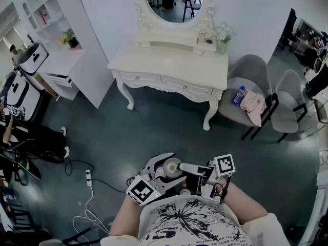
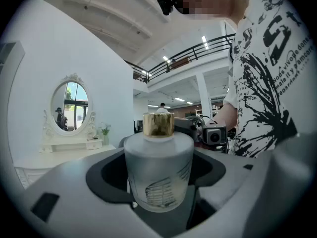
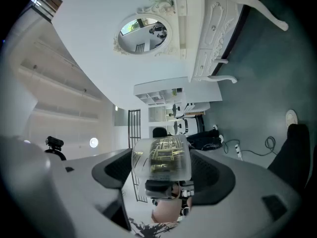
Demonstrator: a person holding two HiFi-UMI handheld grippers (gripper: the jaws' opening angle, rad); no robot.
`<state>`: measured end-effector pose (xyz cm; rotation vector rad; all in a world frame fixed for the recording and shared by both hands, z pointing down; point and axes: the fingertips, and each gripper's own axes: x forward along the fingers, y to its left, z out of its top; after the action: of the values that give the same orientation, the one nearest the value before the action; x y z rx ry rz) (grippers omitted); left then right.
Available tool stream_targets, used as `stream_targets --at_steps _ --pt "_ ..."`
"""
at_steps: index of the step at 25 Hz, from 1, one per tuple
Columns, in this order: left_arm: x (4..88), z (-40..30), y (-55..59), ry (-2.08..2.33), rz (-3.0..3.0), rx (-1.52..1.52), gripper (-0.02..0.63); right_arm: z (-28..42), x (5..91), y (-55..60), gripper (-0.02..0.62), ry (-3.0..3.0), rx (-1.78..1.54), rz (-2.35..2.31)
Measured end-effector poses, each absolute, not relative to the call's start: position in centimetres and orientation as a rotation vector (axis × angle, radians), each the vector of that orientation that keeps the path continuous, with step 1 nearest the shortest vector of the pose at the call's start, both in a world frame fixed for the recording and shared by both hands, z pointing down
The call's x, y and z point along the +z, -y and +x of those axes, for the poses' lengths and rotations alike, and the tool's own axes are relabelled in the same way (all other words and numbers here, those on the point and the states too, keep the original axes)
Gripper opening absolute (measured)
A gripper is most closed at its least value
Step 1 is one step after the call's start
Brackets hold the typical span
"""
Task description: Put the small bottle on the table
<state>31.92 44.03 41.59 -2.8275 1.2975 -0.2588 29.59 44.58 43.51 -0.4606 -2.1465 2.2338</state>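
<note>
The small bottle [image 1: 171,167] is frosted glass with a gold cap and gold print. It is held close to my chest, above the floor. In the left gripper view the small bottle [image 2: 158,172] stands upright, and my left gripper [image 2: 158,185] is shut on its lower body. My right gripper [image 3: 161,175] faces the left one, and its pads also press the sides of the small bottle [image 3: 161,157]. In the head view my left gripper [image 1: 166,169] and right gripper [image 1: 185,172] meet at the bottle. The white dressing table [image 1: 169,68] with an oval mirror stands far ahead.
Two grey chairs stand right of the table; one chair [image 1: 251,81] carries a blue bottle [image 1: 238,95] and a pink cloth. White shelves [image 1: 56,35] line the left wall. A power strip [image 1: 88,177] with cables lies on the dark floor. A person sits at far left.
</note>
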Motion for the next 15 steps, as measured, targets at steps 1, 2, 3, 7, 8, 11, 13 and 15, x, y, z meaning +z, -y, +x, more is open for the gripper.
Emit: stream_targets --at_steps 1,2,3,7,8,11,13,15 --pt "41.61 31.91 -44.12 -1.302 -2.831 -0.258 0.351 29.59 43.55 -44.67 0.365 2.144 2.231 -0.458" --pt "41.62 31.88 -44.20 -1.305 -2.834 -0.255 0.351 29.58 43.59 -44.77 0.365 2.142 2.229 -0.457" --pt "41.63 31.85 -44.29 -1.307 -2.835 -0.251 0.351 29.55 43.62 -44.86 0.365 2.142 2.226 -0.457" --pt "41.82 31.70 -44.57 -1.302 -2.835 -0.256 0.351 29.40 43.72 -45.12 0.365 2.139 2.221 -0.461" --pt "41.89 31.72 -44.61 -1.299 -2.834 -0.258 0.351 29.41 43.74 -45.16 0.365 2.140 2.218 -0.463" --pt "42.03 31.72 -44.70 -1.296 -2.834 -0.261 0.351 29.39 43.74 -45.25 0.365 2.150 2.202 -0.469" --pt "42.00 31.64 -44.54 -1.296 -2.836 -0.259 0.351 29.30 43.71 -45.10 0.365 2.154 2.204 -0.463" --pt "41.98 31.50 -44.23 -1.288 -2.837 -0.255 0.351 29.13 43.74 -44.82 0.365 2.151 2.219 -0.455"
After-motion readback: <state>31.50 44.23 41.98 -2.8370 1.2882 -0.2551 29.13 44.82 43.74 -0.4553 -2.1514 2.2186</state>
